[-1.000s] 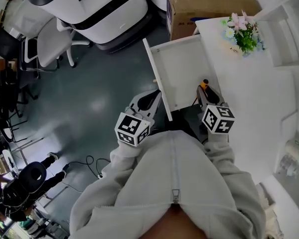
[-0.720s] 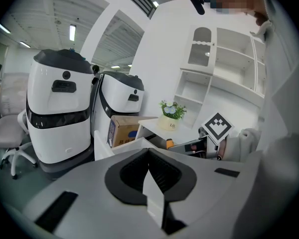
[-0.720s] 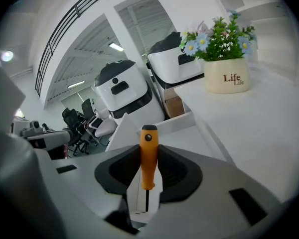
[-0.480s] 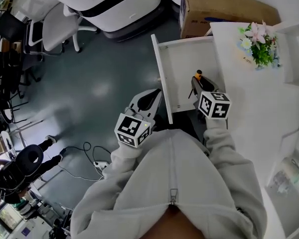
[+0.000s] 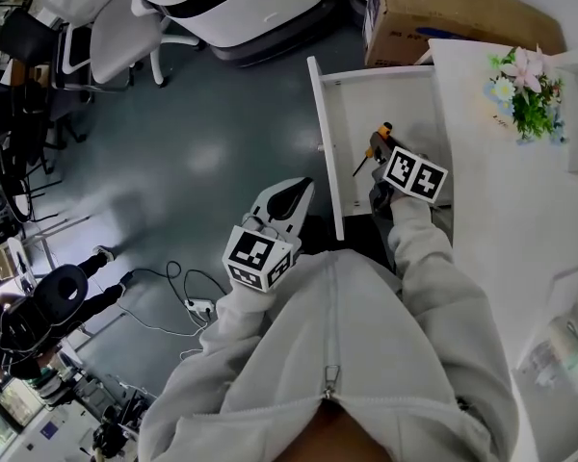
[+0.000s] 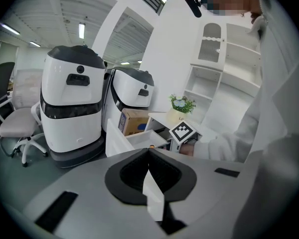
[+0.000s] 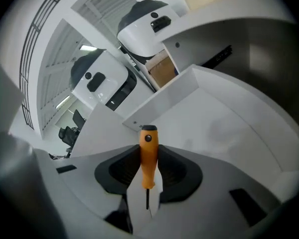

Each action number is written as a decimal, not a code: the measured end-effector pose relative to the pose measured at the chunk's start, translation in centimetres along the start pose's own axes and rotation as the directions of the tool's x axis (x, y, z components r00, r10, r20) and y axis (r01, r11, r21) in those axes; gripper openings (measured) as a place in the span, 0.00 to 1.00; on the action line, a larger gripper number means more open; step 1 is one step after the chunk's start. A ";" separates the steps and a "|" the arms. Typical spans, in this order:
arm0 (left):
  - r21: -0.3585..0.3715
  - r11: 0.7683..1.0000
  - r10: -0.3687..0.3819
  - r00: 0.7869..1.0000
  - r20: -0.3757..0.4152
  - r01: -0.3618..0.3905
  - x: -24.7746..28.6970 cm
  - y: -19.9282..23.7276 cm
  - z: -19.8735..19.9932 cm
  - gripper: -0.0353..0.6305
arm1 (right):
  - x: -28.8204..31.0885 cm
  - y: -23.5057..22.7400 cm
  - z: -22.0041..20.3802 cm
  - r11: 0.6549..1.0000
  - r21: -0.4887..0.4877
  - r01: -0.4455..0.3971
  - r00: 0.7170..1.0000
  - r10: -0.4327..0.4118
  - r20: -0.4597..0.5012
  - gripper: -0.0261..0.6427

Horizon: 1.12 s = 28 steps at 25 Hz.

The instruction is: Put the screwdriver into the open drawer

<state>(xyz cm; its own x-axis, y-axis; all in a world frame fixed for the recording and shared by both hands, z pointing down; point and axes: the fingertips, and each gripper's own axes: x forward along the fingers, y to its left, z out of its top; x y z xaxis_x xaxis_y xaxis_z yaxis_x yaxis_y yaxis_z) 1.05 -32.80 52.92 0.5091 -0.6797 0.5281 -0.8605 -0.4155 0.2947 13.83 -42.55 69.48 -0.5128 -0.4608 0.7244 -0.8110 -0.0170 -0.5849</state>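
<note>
The screwdriver (image 7: 148, 151) is clamped in the right gripper (image 7: 148, 176) over the drawer (image 5: 326, 133) — delivery step. Lowering and release are judged next.

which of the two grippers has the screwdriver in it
The right gripper: its jaws clamp the orange screwdriver over the open drawer. The left gripper has its jaws together with nothing between them.

The right tool (image 5: 381, 162), on an outstretched arm (image 5: 419, 258), points down at a slant, jaws clamped on the orange-handled screwdriver (image 7: 148, 156). The left tool (image 5: 289, 196) sits close to the body, jaws together and empty.
</note>
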 end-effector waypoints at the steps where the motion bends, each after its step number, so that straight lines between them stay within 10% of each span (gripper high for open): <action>1: -0.005 1.000 0.005 1.000 -0.002 -0.005 -0.1 0.0 -0.2 0.08 | 0.6 -0.3 -0.1 1.000 0.012 0.007 1.000 -0.006 -0.006 0.22; 28: -0.038 0.998 0.056 0.996 -0.071 -0.059 -0.8 1.5 -2.0 0.08 | 7.4 -5.0 -1.8 0.902 0.418 0.106 0.994 -0.091 -0.056 0.22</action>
<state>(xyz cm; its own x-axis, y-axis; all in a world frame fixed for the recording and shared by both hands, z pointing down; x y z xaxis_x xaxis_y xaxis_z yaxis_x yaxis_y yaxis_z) -0.72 -31.64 54.53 0.4576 -0.6571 0.5990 -0.8890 -0.3518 0.2932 13.54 -44.30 78.44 -0.4521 -0.4071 0.7936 -0.6682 -0.4348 -0.6037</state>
